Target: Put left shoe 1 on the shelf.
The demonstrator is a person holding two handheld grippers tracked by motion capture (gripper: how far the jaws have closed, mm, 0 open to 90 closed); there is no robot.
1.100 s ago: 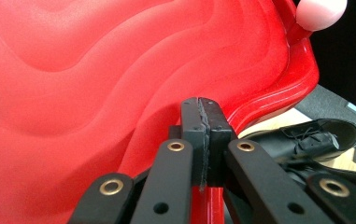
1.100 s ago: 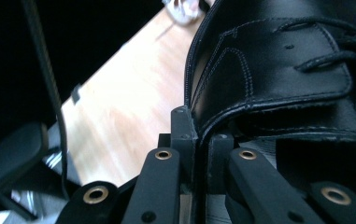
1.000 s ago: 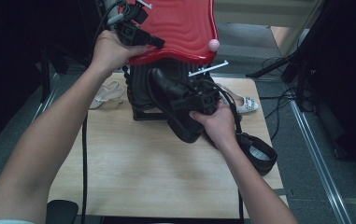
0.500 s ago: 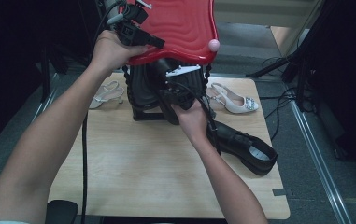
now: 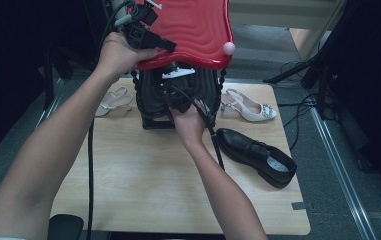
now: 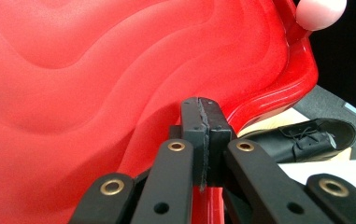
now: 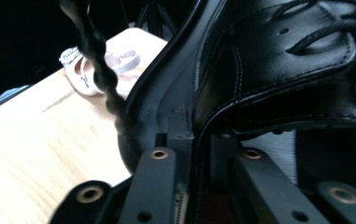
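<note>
My left gripper (image 5: pixel 168 46) is shut on the front rim of a red wavy lid (image 5: pixel 193 30) and holds it up over a black case (image 5: pixel 150 102). In the left gripper view both pads pinch the lid's edge (image 6: pixel 202 121). My right gripper (image 5: pixel 178 97) reaches into the case's mouth under the lid. Its jaws (image 7: pixel 199 140) have just been opening. The collar of a black leather shoe (image 7: pixel 283 60) runs between them, and the pads seem to stand off the leather. A second black shoe (image 5: pixel 255 155) lies on the table to the right.
One white sandal (image 5: pixel 113 100) lies left of the case and a white heeled one (image 5: pixel 250 107) lies to its right. A pink knob (image 5: pixel 228 48) sits on the lid's corner. A beaded cord (image 7: pixel 96 60) hangs beside the case. Bare wooden table (image 5: pixel 128 190) lies in front.
My right hand has carried the black shoe from in front of the case leftwards and down into its opening. The left hand and the lid have stayed put.
</note>
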